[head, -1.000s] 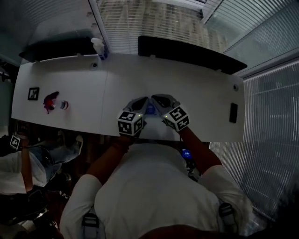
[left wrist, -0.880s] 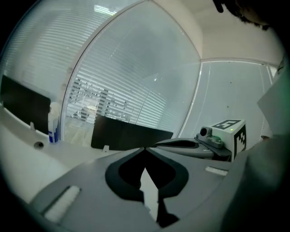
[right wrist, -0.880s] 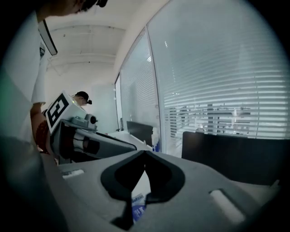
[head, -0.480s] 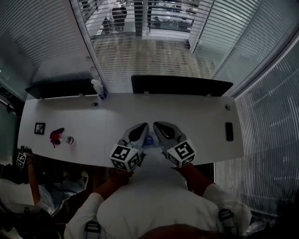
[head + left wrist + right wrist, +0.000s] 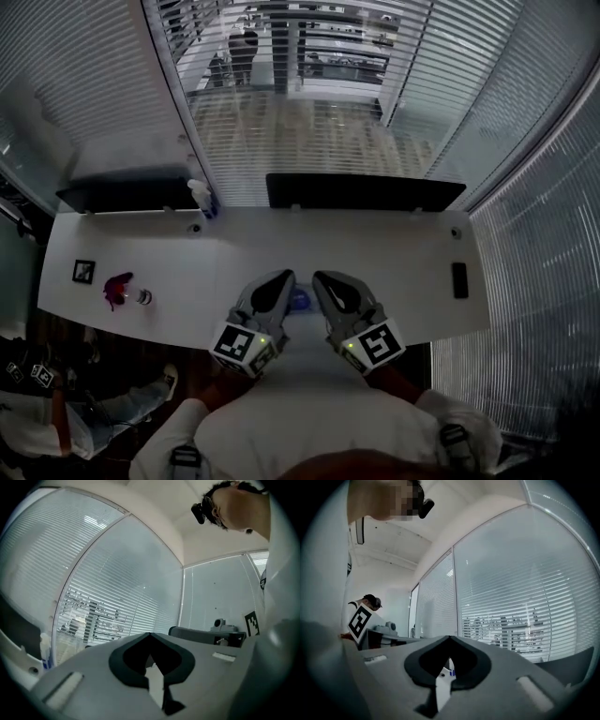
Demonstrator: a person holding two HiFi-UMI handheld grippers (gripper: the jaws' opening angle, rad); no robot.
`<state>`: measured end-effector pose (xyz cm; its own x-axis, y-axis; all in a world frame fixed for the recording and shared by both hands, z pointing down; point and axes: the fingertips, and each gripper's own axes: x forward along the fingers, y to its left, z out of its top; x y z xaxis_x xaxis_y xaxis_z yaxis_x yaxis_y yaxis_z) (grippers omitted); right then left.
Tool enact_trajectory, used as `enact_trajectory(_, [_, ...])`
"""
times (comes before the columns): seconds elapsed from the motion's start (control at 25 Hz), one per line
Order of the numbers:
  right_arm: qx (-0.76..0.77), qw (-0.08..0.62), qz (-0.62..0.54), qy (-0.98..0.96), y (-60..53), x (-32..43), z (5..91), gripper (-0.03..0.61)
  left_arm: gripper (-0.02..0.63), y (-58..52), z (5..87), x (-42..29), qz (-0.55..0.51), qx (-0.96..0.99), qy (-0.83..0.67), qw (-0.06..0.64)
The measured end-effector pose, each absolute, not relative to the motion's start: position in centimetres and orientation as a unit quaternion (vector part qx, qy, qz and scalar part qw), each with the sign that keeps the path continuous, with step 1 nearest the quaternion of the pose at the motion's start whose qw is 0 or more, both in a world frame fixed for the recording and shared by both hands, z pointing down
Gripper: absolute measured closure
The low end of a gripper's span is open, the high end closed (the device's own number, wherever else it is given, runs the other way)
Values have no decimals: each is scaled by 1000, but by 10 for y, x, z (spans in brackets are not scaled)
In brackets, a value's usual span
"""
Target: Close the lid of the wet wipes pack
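In the head view a small blue patch, which looks like the wet wipes pack [image 5: 299,301], lies on the white table [image 5: 394,253] near its front edge. Most of it is hidden between my two grippers, and its lid cannot be made out. My left gripper [image 5: 272,286] lies just left of it and my right gripper [image 5: 328,286] just right of it, both slanting inward. In the left gripper view the left gripper [image 5: 150,634] has its jaws together with nothing in them. The right gripper [image 5: 450,637] looks the same in its own view.
A spray bottle [image 5: 199,197] stands at the table's back left. A red object [image 5: 118,284] and a marker card [image 5: 82,272] lie at the left end, a black slab [image 5: 458,279] at the right end. Dark screens [image 5: 364,190] line the back edge. Another person [image 5: 47,394] sits lower left.
The head view has tilted up, so more of the window shows. Both grippers have drawn back toward the table's front edge, still on either side of the blue patch.
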<state>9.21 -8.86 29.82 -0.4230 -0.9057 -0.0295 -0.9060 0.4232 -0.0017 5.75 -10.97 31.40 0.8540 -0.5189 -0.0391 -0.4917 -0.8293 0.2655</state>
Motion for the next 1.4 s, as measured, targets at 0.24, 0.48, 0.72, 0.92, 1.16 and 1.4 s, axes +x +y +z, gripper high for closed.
enact_trajectory(0.24, [-541, 17, 4, 841, -88, 93, 292, 577, 612, -106, 310, 58, -55, 956, -259, 123])
enact_trajectory(0.48, [-541, 20, -3, 841, -79, 95, 296, 577, 612, -98, 312, 60, -54, 957, -256, 121])
enact_trajectory(0.72, [-541, 27, -1, 840, -75, 96, 292, 578, 612, -93, 307, 60, -58, 957, -253, 129])
enact_trajectory(0.92, [-543, 22, 4, 839, -71, 97, 290, 578, 612, -91, 305, 61, -59, 957, -254, 126])
enact_trajectory(1.16, [-544, 30, 1, 839, -68, 98, 288, 578, 612, -88, 312, 63, -56, 958, -252, 128])
enact_trajectory(1.4, [-543, 33, -6, 839, -64, 97, 291, 578, 612, -87, 312, 64, -52, 956, -258, 132])
